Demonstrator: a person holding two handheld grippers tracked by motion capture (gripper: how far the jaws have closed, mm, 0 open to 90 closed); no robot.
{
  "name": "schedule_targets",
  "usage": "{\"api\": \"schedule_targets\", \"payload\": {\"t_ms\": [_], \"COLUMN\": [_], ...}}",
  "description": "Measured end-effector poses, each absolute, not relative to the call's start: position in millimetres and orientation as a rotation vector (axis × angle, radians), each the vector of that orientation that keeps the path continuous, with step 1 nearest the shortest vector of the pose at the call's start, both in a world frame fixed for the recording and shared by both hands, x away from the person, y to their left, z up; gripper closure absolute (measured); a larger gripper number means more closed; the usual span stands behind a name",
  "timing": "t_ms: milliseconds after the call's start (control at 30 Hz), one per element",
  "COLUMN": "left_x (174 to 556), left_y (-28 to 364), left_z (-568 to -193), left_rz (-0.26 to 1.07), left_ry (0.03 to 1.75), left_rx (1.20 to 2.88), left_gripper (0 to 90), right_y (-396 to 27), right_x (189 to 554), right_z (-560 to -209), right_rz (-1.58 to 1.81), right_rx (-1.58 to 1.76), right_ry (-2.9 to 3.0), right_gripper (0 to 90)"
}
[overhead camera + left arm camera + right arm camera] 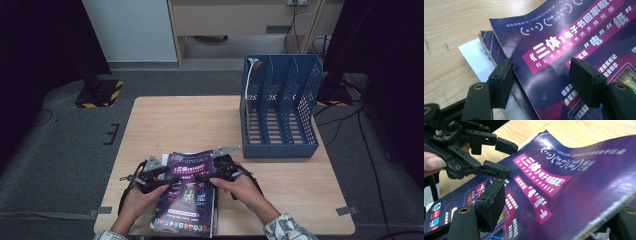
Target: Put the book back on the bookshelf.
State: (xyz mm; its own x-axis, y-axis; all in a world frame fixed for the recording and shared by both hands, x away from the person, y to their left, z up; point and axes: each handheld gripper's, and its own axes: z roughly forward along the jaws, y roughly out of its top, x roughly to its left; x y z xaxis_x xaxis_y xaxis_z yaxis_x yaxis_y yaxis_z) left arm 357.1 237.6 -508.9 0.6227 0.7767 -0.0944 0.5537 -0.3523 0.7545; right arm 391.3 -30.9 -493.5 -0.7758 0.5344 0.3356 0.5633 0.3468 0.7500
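My left gripper (159,176) and right gripper (212,171) are black skeletal frames of flat linked bars, each topped with a grey three-cornered plate. Brass-coloured rivets sit at the link joints. My jaws end in thick, matte black rectangular pads (501,81), slightly rough and frayed at the edges, with a small hole in the side of each. A green-lit circuit board shows on the left gripper's body in the right gripper view. Black cables trail back from both. My sleeves (287,227) are pale with a darker checked pattern.
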Motion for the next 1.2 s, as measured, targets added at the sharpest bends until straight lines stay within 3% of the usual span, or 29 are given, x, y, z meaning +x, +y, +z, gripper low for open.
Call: {"api": "schedule_targets", "payload": {"t_ms": [467, 800, 1200], "left_x": [357.7, 359.2, 361.0], "left_y": [237.6, 236.4, 232.8], "left_z": [-508.8, -507.0, -507.1], "left_rz": [0.362, 0.353, 0.379], "left_ry": [1.030, 1.038, 1.047], "left_rx": [2.061, 2.076, 2.059], "left_gripper": [35.7, 35.9, 34.2], "right_y": [-29.5, -32.8, -32.2], "right_x": [389.6, 393.7, 396.6], "right_z": [-498.3, -498.2, -491.0], "right_rz": [-1.417, -1.394, -1.416], "right_rx": [-1.022, -1.049, -1.052], "right_ry": [-2.544, -2.575, -2.594], "right_gripper": [34.2, 55.9, 63.1]}}
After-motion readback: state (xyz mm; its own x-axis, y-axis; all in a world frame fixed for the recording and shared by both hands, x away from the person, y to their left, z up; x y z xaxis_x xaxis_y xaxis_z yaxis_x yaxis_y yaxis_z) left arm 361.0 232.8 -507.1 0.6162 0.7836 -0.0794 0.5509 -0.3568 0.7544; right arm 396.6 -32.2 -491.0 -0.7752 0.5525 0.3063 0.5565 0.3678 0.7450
